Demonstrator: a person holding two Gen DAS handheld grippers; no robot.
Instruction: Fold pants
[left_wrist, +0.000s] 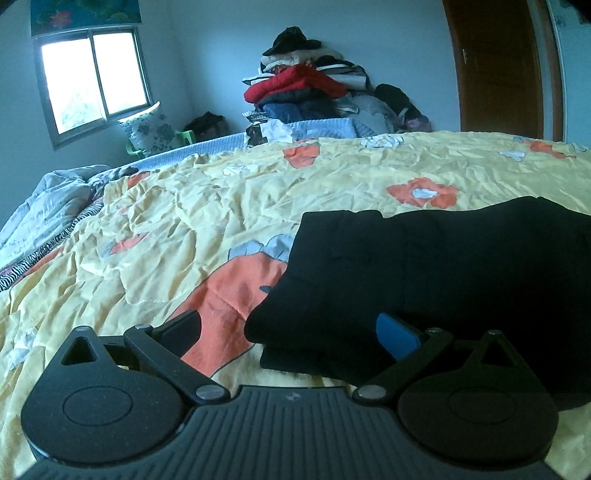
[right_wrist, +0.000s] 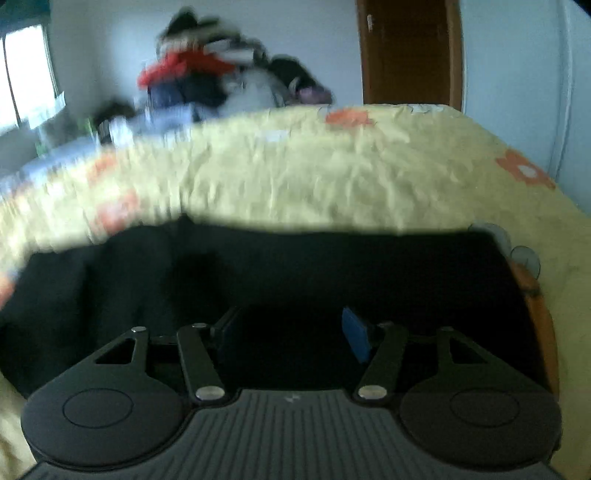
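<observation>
Black pants (left_wrist: 443, 266) lie folded in a thick stack on the yellow flowered bedspread (left_wrist: 221, 206), at the right of the left wrist view. My left gripper (left_wrist: 290, 332) hovers low at the stack's near left corner. It is open wide, the corner lies between its fingers without touching the pads, and its blue pad (left_wrist: 397, 338) rests over the cloth. In the blurred right wrist view the pants (right_wrist: 258, 266) fill the lower half. My right gripper (right_wrist: 291, 334) sits right above them with its fingers apart. The cloth there is too dark to show whether any lies between the pads.
A tall pile of clothes (left_wrist: 306, 85) stands beyond the bed's far edge. A crumpled grey blanket (left_wrist: 48, 206) lies at the bed's left. A window (left_wrist: 92, 81) is at the far left and a wooden door (left_wrist: 498, 66) at the far right.
</observation>
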